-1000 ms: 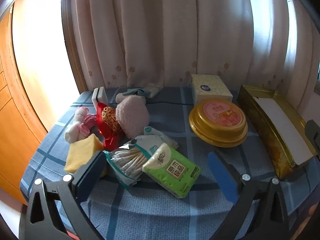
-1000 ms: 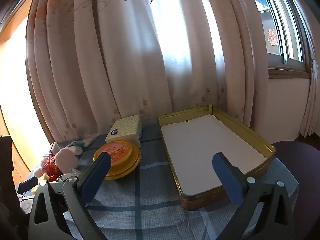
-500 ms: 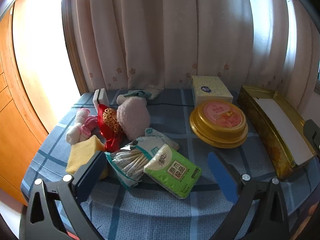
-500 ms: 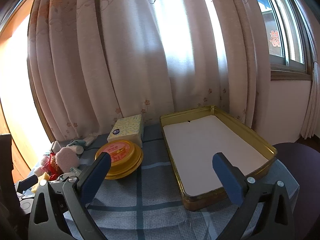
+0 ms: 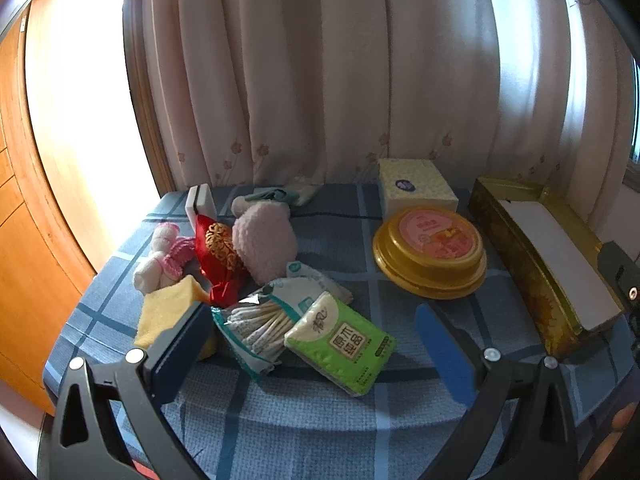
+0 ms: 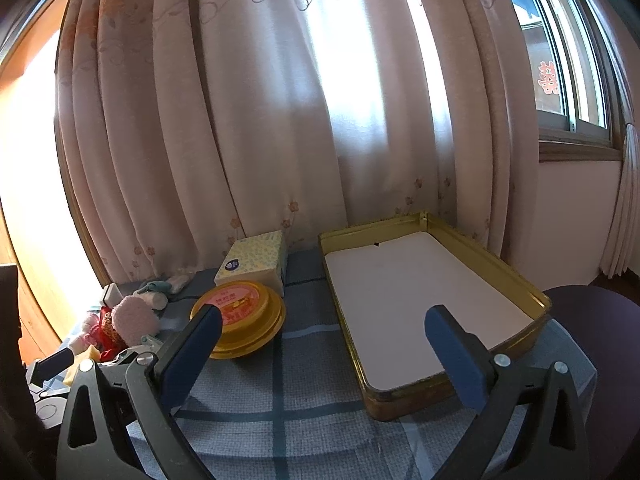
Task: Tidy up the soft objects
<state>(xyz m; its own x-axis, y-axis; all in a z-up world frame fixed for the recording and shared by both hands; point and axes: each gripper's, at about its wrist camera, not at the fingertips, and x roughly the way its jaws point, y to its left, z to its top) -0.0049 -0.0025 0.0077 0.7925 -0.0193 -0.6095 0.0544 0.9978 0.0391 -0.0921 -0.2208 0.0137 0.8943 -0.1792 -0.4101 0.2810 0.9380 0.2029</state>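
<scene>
Both tongs gape empty: left tongs point(image 5: 312, 344) hover over the tissue pack point(image 5: 340, 344), right tongs point(image 6: 324, 344) by the tin point(image 6: 536, 300), probably for loading.

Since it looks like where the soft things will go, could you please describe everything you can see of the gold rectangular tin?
The gold tin is a shallow, open rectangular tray with low metallic-looking walls and a plain white liner covering its floor; the liner has a small dark notch at its far edge. Nothing lies inside it. It sits flat on the blue checked tablecloth at the table's right end, its far end near the curtain, apart from the round yellow container. Its outer wall looks patterned and somewhat worn. No gripper touches it.
</scene>
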